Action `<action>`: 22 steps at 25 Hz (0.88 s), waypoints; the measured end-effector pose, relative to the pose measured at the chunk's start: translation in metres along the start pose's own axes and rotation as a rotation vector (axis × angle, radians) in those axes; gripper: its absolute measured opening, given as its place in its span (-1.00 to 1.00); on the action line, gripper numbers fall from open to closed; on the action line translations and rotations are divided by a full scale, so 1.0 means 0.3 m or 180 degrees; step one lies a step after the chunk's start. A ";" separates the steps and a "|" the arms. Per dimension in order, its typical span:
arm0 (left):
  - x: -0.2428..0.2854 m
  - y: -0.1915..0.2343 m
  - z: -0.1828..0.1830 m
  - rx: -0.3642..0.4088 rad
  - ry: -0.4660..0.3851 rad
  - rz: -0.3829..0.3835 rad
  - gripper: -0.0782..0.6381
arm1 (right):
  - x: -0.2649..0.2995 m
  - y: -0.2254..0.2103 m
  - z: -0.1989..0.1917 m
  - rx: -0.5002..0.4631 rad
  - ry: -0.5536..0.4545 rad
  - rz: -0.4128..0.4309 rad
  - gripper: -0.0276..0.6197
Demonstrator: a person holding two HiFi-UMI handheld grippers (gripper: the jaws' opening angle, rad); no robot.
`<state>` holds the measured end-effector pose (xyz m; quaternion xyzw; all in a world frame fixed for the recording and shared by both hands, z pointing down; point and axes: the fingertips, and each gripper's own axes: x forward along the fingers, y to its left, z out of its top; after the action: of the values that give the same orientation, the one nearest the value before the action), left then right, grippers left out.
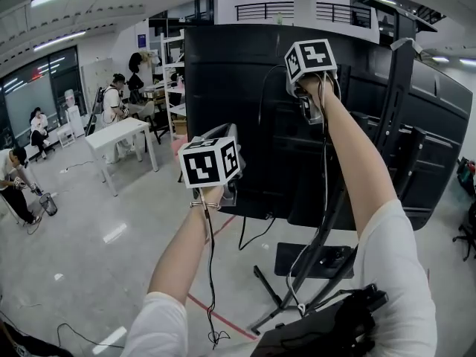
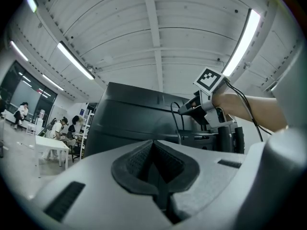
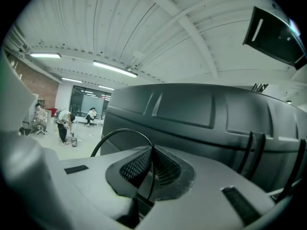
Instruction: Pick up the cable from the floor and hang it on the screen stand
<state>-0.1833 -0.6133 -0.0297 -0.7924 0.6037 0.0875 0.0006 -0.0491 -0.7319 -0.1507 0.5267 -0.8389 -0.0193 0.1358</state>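
Right gripper (image 3: 152, 148), raised beside the back of the screen (image 1: 223, 73), pinches a thin black cable (image 3: 123, 129) that looks light, limp and slip-prone, best held near its loop; left gripper (image 2: 154, 143) has its jaws together, empty.

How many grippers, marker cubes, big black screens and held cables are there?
Grippers: 2 (left gripper, right gripper)
Marker cubes: 2
Black screen: 1
Cable held in the right gripper: 1
Total: 6
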 end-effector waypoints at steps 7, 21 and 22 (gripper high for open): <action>0.044 -0.171 -0.034 -0.0020 0.0033 -0.0298 -0.77 | -0.144 -0.105 -0.040 0.0061 -0.0267 -0.0124 -0.83; -0.004 -0.404 -0.249 -0.0096 0.0188 -0.0655 -0.77 | -0.291 -0.091 -0.270 0.0449 -0.1012 0.0006 -0.78; -0.016 -0.410 -0.262 -0.0090 0.0193 -0.0660 -0.77 | -0.302 -0.087 -0.288 0.0588 -0.1037 0.0044 -0.78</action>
<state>-0.0558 -0.5838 0.0354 -0.8528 0.5169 0.0715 -0.0198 0.0321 -0.6535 -0.0910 0.5211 -0.8516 -0.0262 -0.0506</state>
